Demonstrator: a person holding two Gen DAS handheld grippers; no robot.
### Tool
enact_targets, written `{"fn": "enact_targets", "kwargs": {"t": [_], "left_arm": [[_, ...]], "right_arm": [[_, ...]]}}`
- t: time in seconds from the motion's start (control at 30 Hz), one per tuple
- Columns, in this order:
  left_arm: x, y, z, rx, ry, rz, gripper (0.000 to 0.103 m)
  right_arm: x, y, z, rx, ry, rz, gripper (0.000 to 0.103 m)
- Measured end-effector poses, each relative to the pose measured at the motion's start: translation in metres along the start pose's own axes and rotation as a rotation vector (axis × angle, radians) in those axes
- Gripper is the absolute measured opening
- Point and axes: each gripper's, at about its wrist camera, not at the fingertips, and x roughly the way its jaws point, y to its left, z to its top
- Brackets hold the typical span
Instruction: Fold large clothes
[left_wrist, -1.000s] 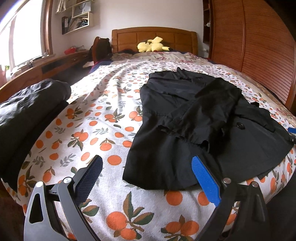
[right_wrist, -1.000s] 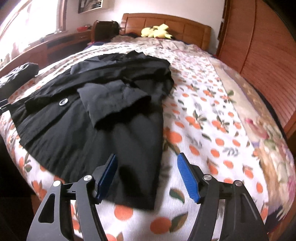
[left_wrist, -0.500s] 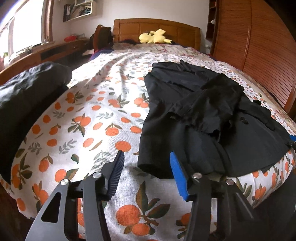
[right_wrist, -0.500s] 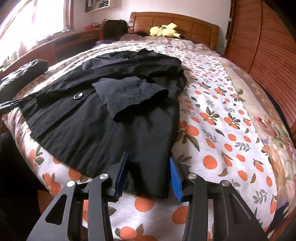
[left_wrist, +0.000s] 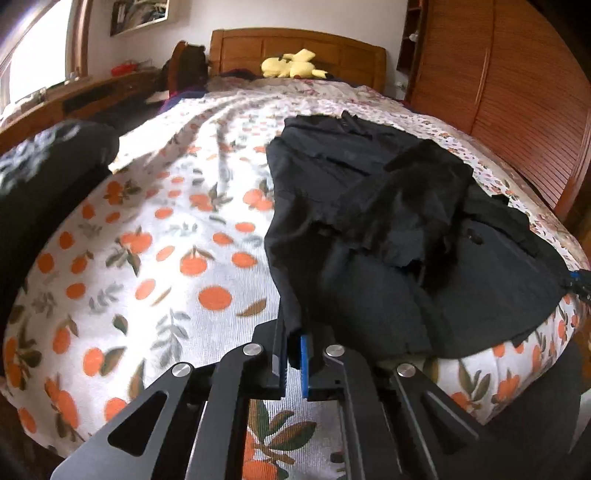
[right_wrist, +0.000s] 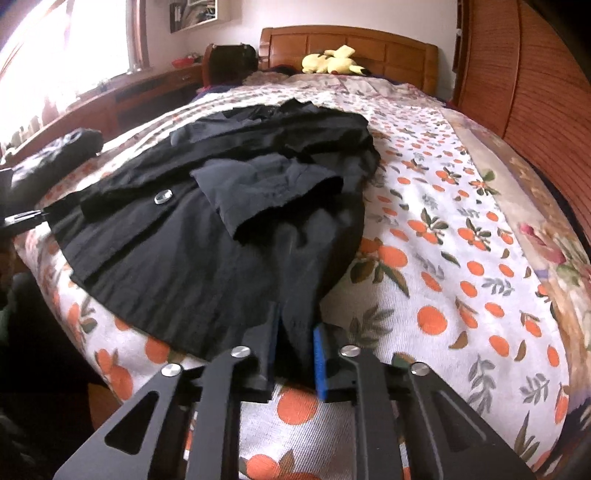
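Note:
A large black coat (left_wrist: 388, 236) lies spread on the orange-print bedspread (left_wrist: 166, 258), with both sleeves folded across its front. My left gripper (left_wrist: 293, 350) is shut on the coat's near-left hem corner, which is lifted slightly off the bed. In the right wrist view the coat (right_wrist: 229, 229) shows a silver button (right_wrist: 162, 196). My right gripper (right_wrist: 295, 354) is shut on the coat's near-right hem corner at the bed's foot edge.
A dark folded garment (left_wrist: 44, 177) lies at the bed's left edge. A yellow plush toy (left_wrist: 291, 66) sits by the wooden headboard (left_wrist: 295, 44). Wooden slatted wardrobe doors (left_wrist: 517, 92) stand on the right. A desk under a window (right_wrist: 110, 92) runs along the left.
Both grippers moved in to the coat's bottom hem and closed from wide open onto its two corners. The left corner now lifts slightly.

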Motion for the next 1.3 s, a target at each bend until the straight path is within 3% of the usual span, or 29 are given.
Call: {"fn": "enact_targets", "kwargs": {"t": [0.2, 0.37, 0.67, 0.83, 1.0, 1.17, 1.3], "left_arm": [[-0.062, -0.017, 0.033, 0.01, -0.138, -0.047, 0.004], [-0.132, -0.04, 0.053, 0.044, -0.259, -0.064, 0.004], [-0.256, -0.073, 0.049, 0.08, -0.44, -0.082, 0.004], [-0.298, -0.083, 0.041, 0.096, -0.505, -0.105, 0.004], [-0.287, -0.086, 0.042, 0.107, -0.475, -0.074, 0.004], [-0.231, -0.08, 0.061, 0.108, -0.414, -0.045, 0.005], [-0.193, -0.071, 0.089, 0.101, -0.416, -0.029, 0.005]], "right_arm": [[-0.048, -0.001, 0.033, 0.007, -0.128, -0.001, 0.008], [-0.112, 0.003, 0.055, -0.015, -0.24, -0.015, 0.008], [-0.219, 0.013, 0.054, -0.063, -0.362, -0.01, 0.008], [-0.257, 0.017, 0.05, -0.089, -0.413, -0.021, 0.008], [-0.24, 0.02, 0.05, -0.112, -0.381, -0.018, 0.008], [-0.194, 0.016, 0.063, -0.13, -0.336, -0.016, 0.008], [-0.148, 0.005, 0.091, -0.139, -0.323, -0.05, 0.008]]}}
